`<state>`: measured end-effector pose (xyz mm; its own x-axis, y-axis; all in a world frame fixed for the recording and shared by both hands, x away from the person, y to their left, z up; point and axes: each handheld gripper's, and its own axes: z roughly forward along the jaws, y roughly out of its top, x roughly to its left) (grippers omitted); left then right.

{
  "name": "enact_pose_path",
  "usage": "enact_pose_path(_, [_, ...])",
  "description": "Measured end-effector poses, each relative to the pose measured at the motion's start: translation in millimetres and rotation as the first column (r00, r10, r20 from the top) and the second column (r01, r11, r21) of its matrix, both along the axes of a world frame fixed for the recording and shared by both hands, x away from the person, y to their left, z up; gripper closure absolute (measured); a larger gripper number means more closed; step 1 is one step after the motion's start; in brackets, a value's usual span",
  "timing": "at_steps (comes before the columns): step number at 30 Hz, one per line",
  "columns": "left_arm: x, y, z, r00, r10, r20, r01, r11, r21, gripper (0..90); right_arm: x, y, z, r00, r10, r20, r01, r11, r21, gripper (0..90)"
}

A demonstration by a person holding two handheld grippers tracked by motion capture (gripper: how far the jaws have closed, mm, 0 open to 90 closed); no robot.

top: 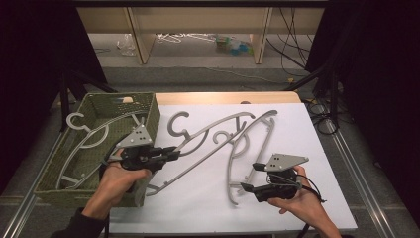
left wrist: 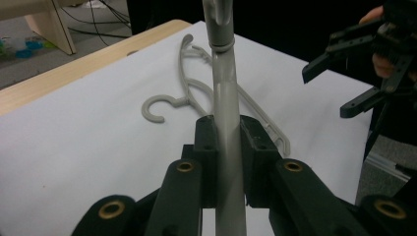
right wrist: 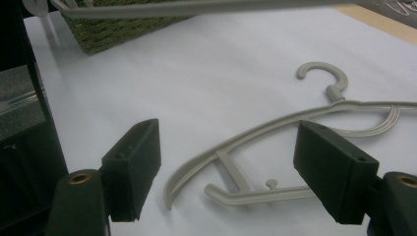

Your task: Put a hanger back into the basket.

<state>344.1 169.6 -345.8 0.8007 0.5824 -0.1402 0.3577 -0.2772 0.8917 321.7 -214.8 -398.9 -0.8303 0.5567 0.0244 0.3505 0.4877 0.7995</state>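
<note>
On the white bench (top: pixel 208 208), the left gripper's (top: pixel 171 152) fingers clamp a grey hanger (top: pixel 198 134) running lower-left to upper-right; the right gripper (top: pixel 250 177) gapes wide, holding nothing.

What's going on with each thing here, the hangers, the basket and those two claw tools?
Left gripper: shut on the lifted hanger.
Lifted hanger: clamped, raised off the table.
Right gripper: open, holding nothing, above the flat hanger.
Flat hanger: lying loose on the white table.
Basket: open-topped, one hanger inside.
</note>
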Motion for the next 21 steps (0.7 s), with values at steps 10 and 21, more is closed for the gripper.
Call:
enact_pose_path(10, [-4.6, 20.6, 24.0, 0.9998, 0.021, 0.007, -0.021, 0.9984, -0.052, 79.0, 0.4, -0.6, -2.7, 1.0000, -0.004, 0.001, 0.004, 1.000, -0.001, 27.1])
enact_pose_path(21, [-6.0, 68.2, 48.2, 0.9929, 0.106, 0.054, -0.101, 0.9909, -0.089, 79.0, 1.1, -1.1, -5.0, 0.9999, -0.003, -0.014, 0.003, 1.000, -0.005, 26.8])
